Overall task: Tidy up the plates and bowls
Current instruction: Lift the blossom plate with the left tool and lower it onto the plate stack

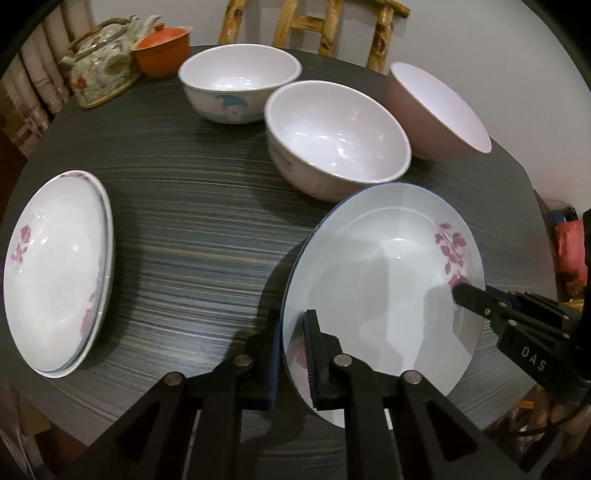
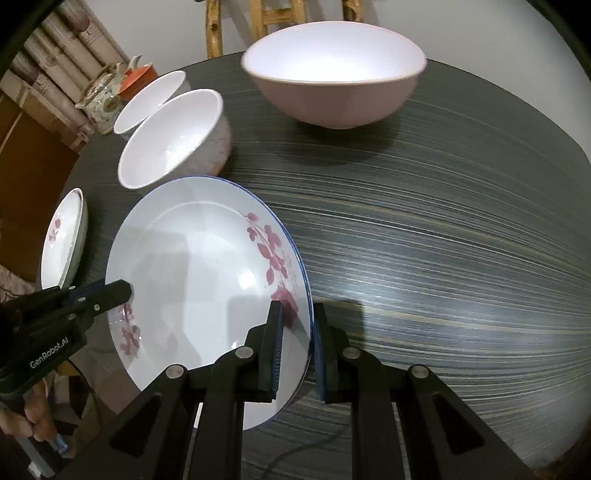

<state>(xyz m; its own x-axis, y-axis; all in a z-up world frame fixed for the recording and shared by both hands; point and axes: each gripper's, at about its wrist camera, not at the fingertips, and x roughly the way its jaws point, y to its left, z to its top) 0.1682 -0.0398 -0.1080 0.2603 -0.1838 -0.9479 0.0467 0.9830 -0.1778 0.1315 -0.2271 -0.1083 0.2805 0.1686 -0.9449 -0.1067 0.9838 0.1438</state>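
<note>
A white plate (image 1: 369, 266) (image 2: 192, 266) with pink flowers and a blue rim hangs tilted just above the dark striped table (image 1: 192, 221). My left gripper (image 1: 293, 325) is shut on its near left rim. My right gripper (image 2: 297, 314) is shut on the opposite rim, one finger inside the plate and one outside. Each gripper also shows in the other's view, the right gripper (image 1: 461, 291) and the left gripper (image 2: 122, 290). Two stacked flowered plates (image 1: 55, 273) (image 2: 62, 240) lie at the left. Behind stand a blue-patterned bowl (image 1: 236, 81), a white bowl (image 1: 336, 140) (image 2: 173, 136) and a pink bowl (image 1: 439, 110) (image 2: 332, 74).
A flowered teapot (image 1: 99, 62) and an orange lidded cup (image 1: 162, 48) sit at the table's far left edge. A wooden chair (image 1: 314, 26) stands behind the table. A person's hand (image 2: 33, 417) holds the left gripper's handle. The white bowl stands close to the held plate's far rim.
</note>
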